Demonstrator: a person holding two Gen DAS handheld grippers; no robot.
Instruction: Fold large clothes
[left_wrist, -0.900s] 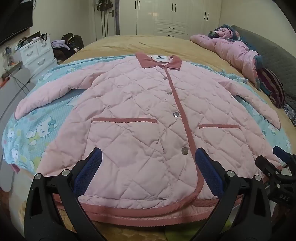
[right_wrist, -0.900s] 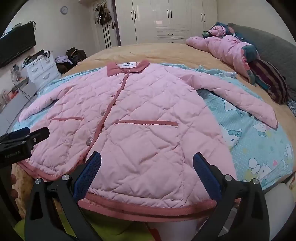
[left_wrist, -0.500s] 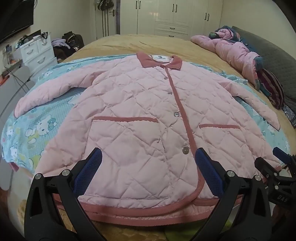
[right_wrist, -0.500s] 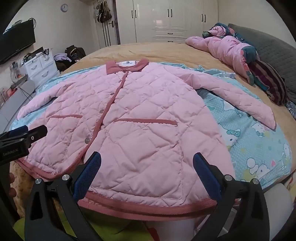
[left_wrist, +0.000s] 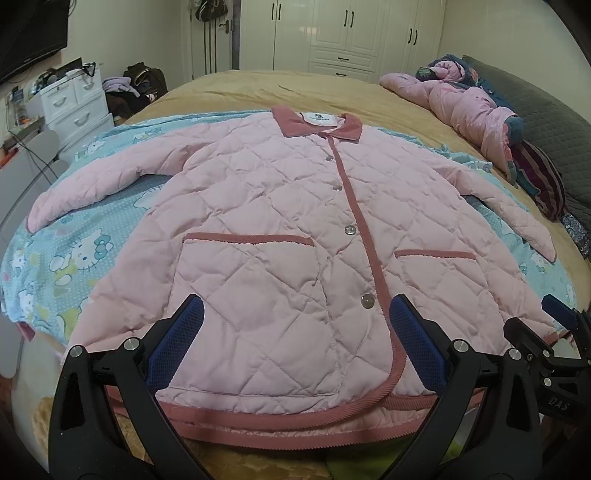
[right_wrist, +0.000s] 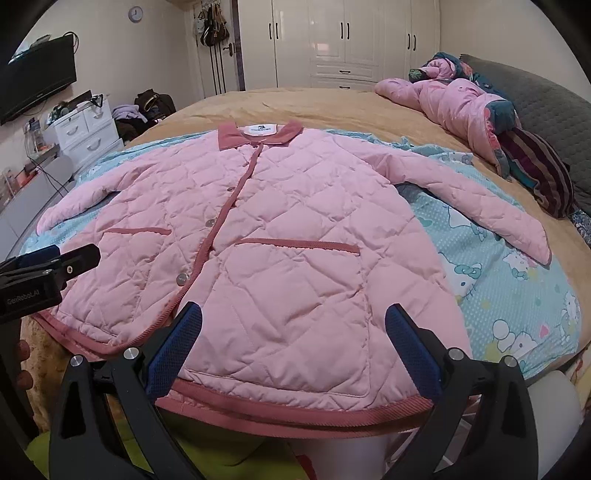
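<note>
Jacket (left_wrist: 280, 236) lies flat; both claws (left (left_wrist: 295, 339), right (right_wrist: 293, 339)) gape empty; slippery padding may bunch when pinched.

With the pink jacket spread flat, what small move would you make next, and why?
Probably bring the left tongs to the sleeve on their side. The jacket lies buttoned and flat, sleeves out, and both tongs, the right tongs too, are open and empty above the hem.

Both views downward, near jacket (left_wrist: 280, 236) hem
</note>
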